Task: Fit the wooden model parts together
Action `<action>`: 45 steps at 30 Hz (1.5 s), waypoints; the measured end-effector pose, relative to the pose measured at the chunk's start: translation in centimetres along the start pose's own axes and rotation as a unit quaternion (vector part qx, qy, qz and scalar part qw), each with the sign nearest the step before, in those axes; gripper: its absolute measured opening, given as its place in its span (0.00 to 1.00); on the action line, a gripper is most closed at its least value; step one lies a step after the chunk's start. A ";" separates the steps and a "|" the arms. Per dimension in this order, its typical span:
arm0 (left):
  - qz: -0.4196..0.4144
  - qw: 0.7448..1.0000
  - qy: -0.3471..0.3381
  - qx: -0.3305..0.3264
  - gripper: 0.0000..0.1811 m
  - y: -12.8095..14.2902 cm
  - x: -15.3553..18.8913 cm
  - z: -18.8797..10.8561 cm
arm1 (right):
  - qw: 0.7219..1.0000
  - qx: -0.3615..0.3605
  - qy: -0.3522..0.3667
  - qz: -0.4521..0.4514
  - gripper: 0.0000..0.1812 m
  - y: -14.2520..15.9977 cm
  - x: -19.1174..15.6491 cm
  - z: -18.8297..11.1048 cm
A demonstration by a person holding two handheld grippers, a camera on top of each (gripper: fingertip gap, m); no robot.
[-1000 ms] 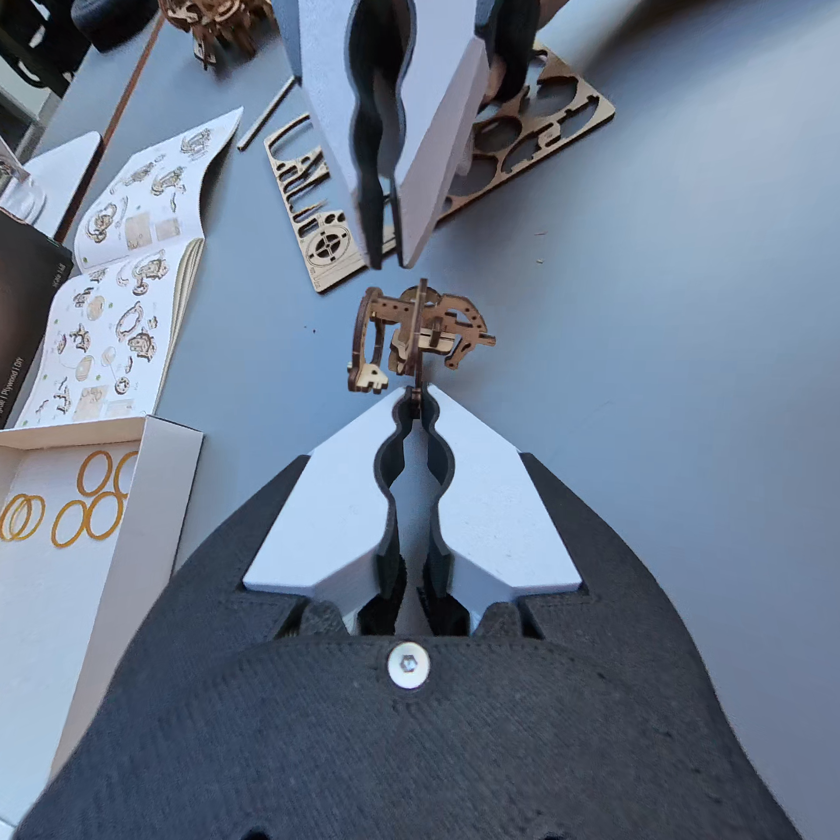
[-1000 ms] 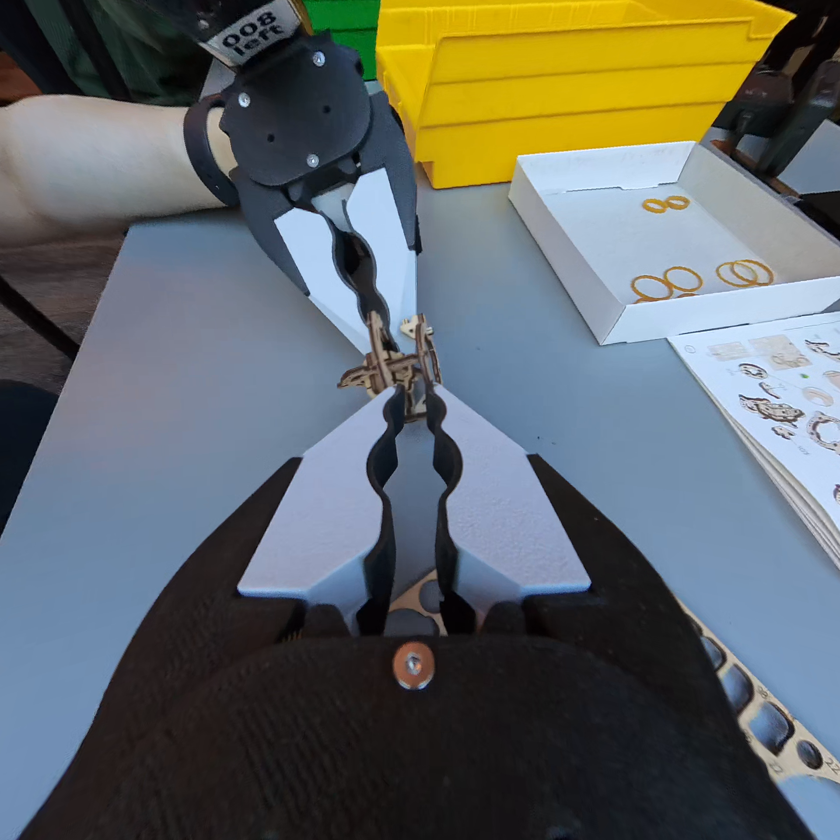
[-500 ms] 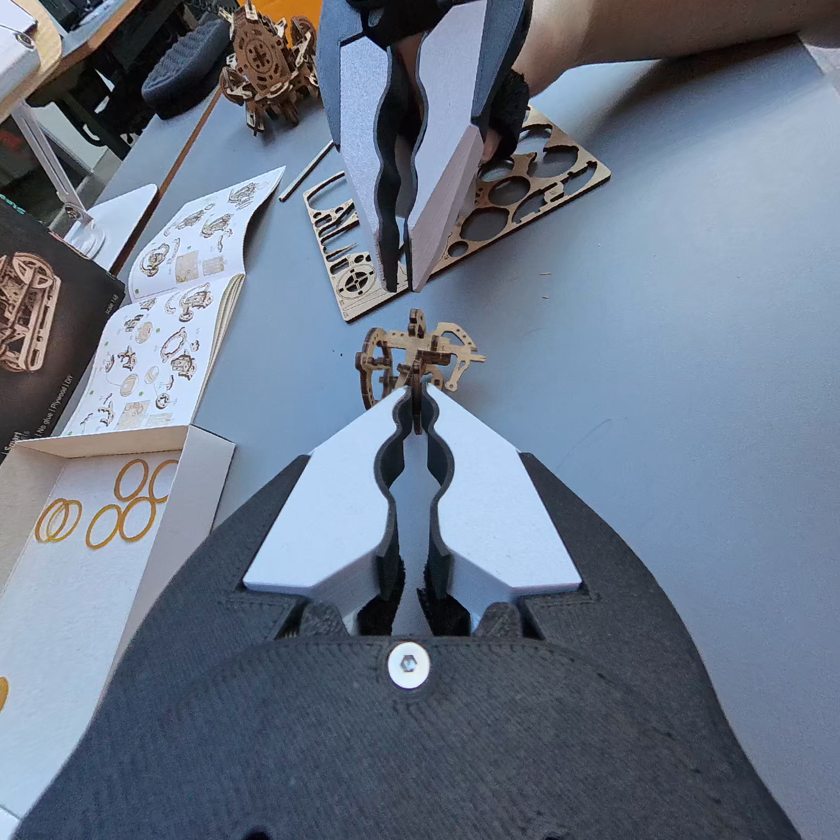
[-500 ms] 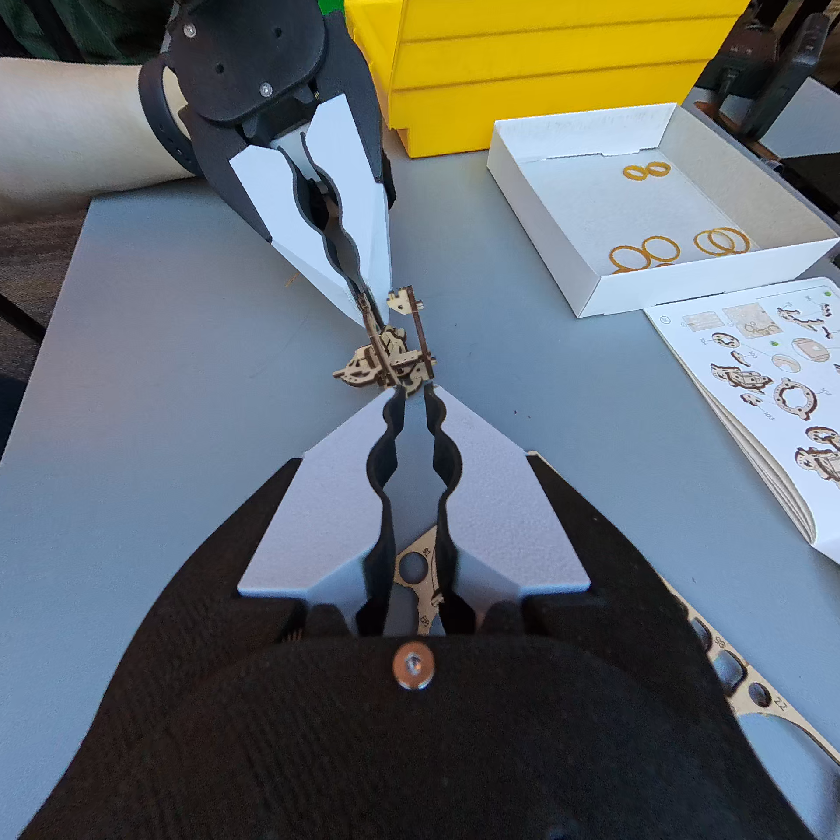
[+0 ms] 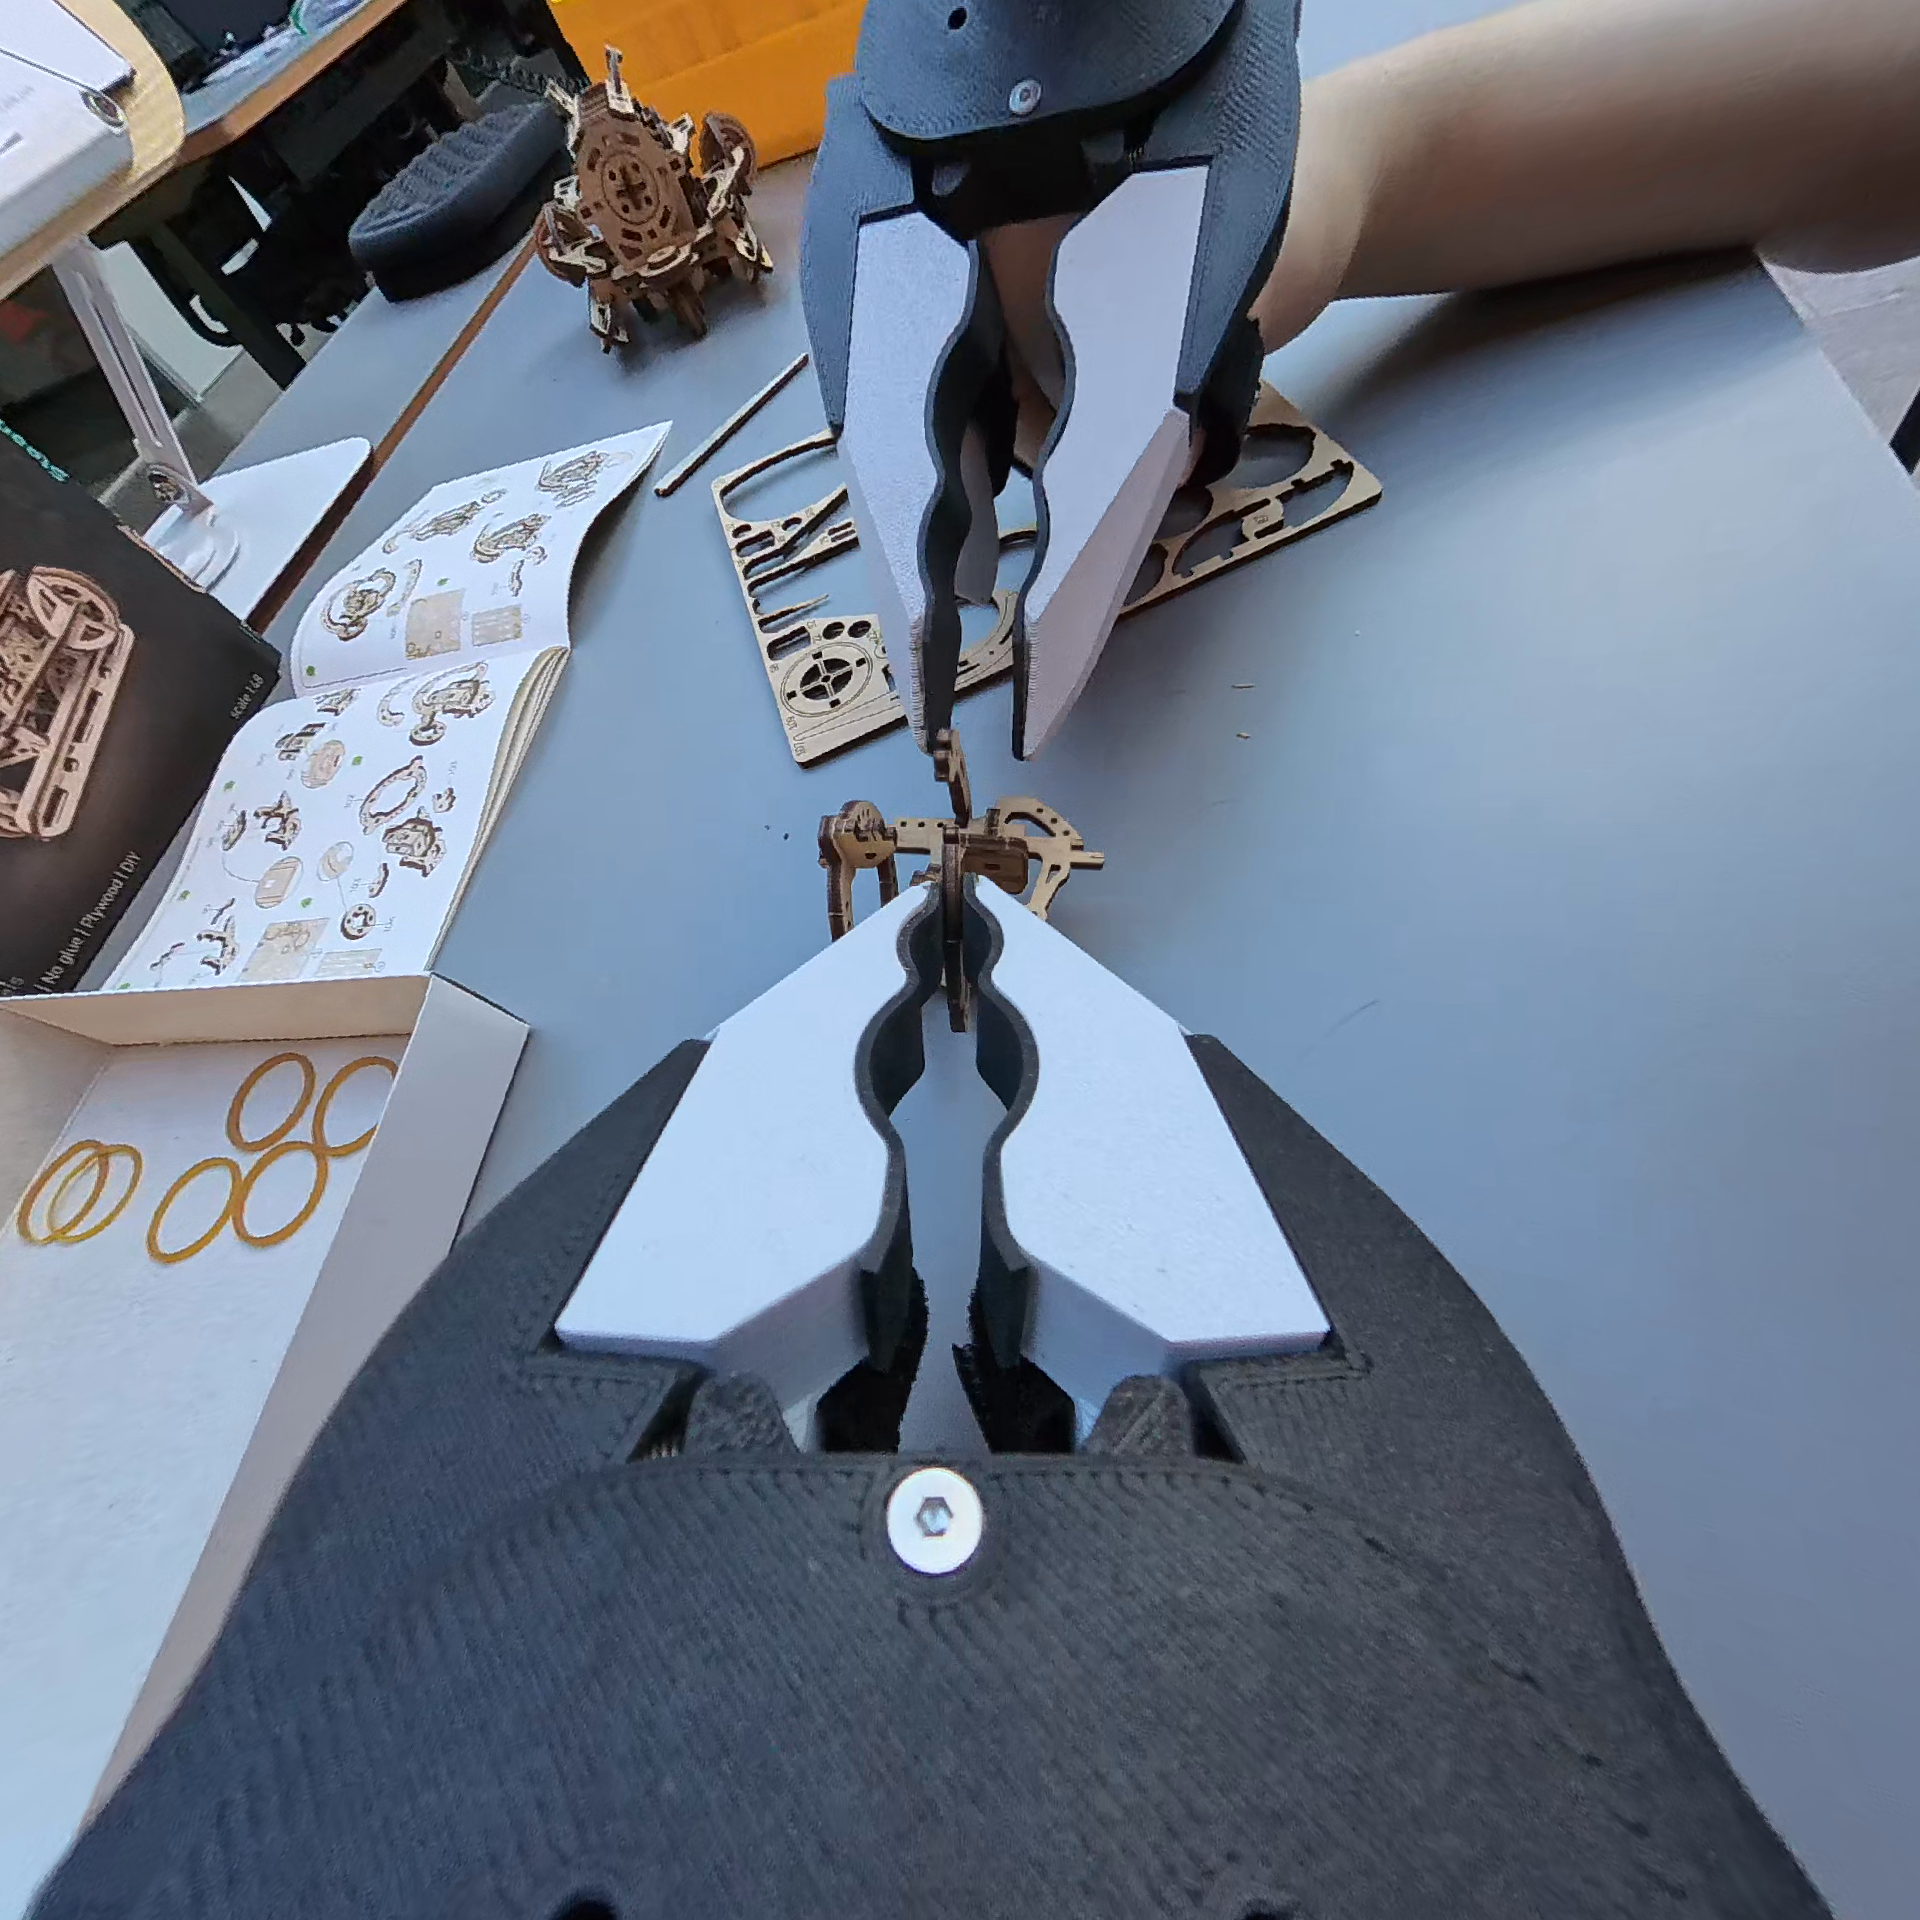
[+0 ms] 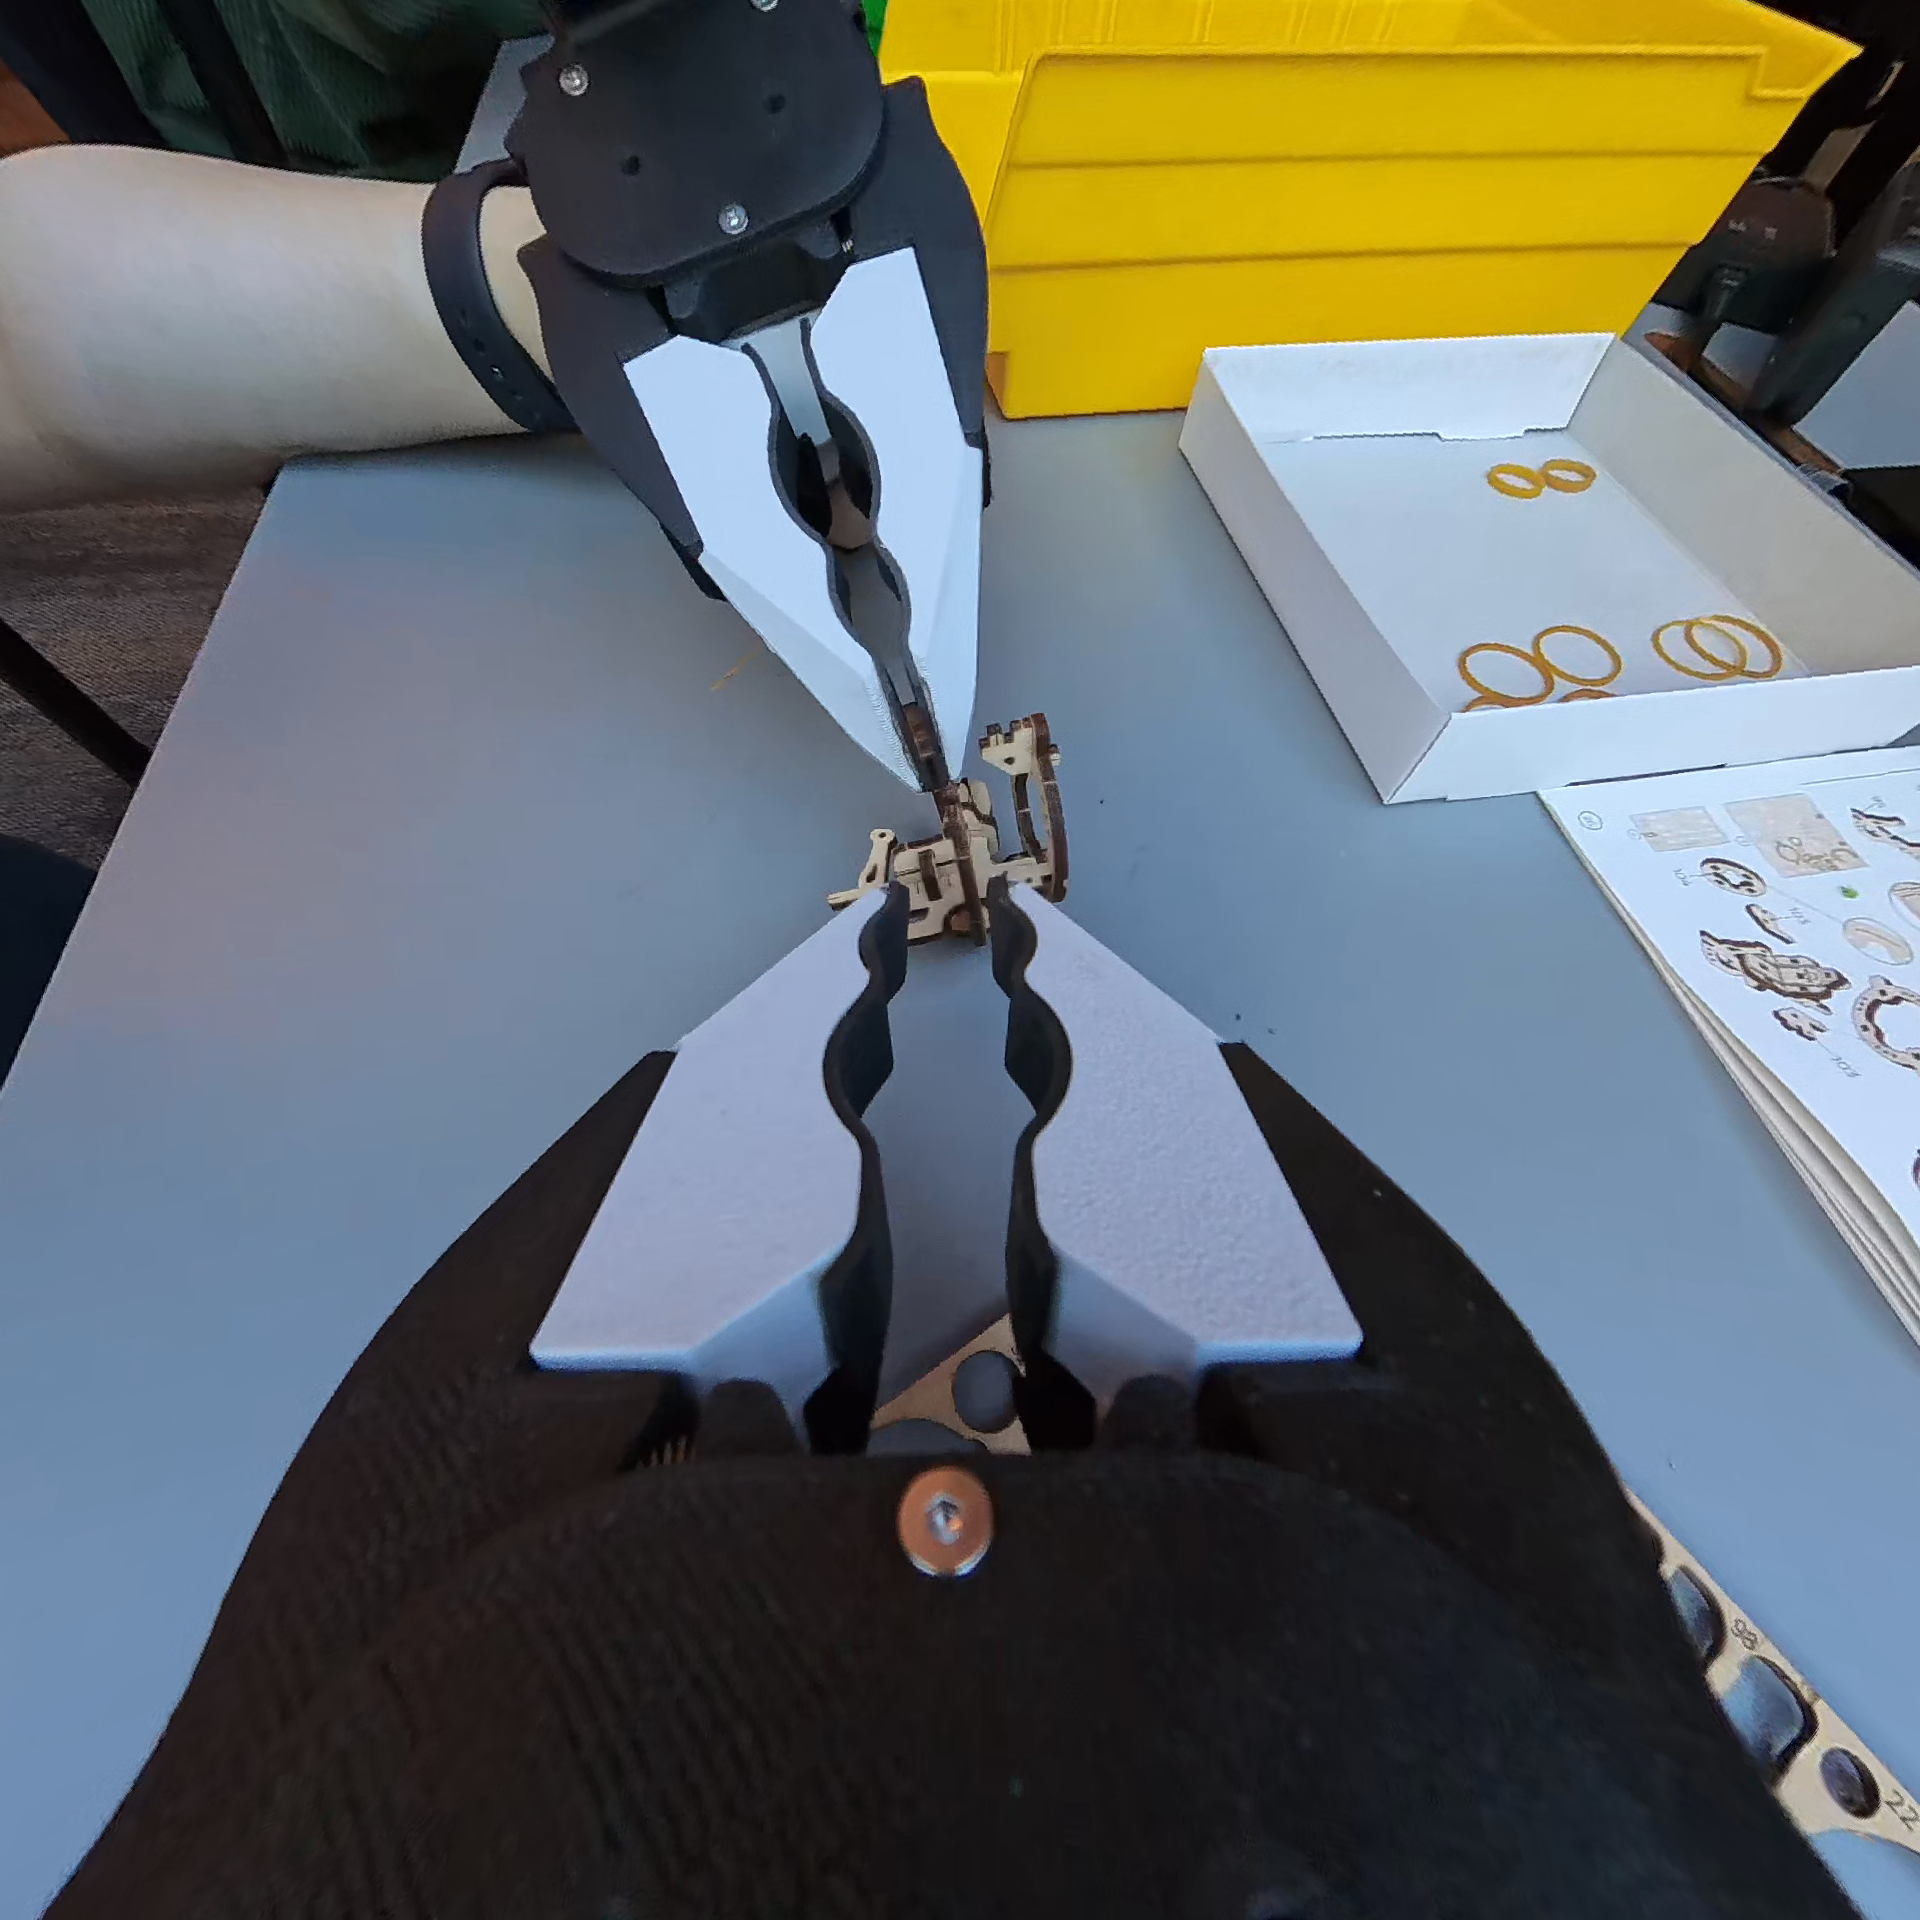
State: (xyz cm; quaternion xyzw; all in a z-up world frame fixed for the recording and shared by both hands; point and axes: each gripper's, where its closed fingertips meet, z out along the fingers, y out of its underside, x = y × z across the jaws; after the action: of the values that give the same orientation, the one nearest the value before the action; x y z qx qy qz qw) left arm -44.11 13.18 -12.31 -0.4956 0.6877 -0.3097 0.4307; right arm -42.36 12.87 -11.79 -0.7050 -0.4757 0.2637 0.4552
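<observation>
A small, partly built wooden model hangs just above the grey table. My left gripper is shut on a thin upright plate of the model. In the right wrist view it comes in from the top, still clamped on that plate. My right gripper is open, with its fingertips on either side of the model. In the left wrist view it reaches down from the top. There a small upright wooden piece stands on the model, beside one fingertip.
A cut-out plywood sheet lies under the right gripper. An open instruction booklet, a white box with yellow rubber bands and a black box lie to the left. A finished wooden model stands at the back. Yellow bins are behind. My left and right fingertips are right by each other.
My right gripper's jaws have spread apart; they were nearly closed at the model before. My left gripper keeps its hold on the model, which now sits more level.
</observation>
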 end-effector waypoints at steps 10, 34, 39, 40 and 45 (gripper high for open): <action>-0.042 0.998 0.041 0.000 0.00 -0.3 1.0 0.2 | 1.000 0.003 0.004 -0.022 0.01 -0.6 -0.4 -0.2; -0.021 1.000 0.017 0.002 0.01 -0.2 0.5 -0.1 | 1.000 -0.009 0.003 -0.018 0.01 -0.2 -0.5 0.1; -0.002 1.000 0.009 -0.003 0.01 0.1 0.4 0.0 | 1.000 -0.012 0.007 -0.026 0.01 -0.1 -0.3 0.1; 0.002 1.000 0.007 0.006 0.01 0.0 0.3 -0.1 | 1.000 -0.012 0.008 -0.025 0.01 -0.1 -0.3 0.1; -0.003 1.000 0.017 0.007 0.00 0.0 0.4 -0.3 | 1.000 -0.011 0.004 -0.020 0.01 -0.2 -0.3 0.1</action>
State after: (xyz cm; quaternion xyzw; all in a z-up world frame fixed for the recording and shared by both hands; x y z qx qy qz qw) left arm -44.43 12.83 -12.28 -0.4895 0.6908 -0.3244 0.4218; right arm -42.66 12.62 -11.71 -0.7012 -0.4910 0.2461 0.4546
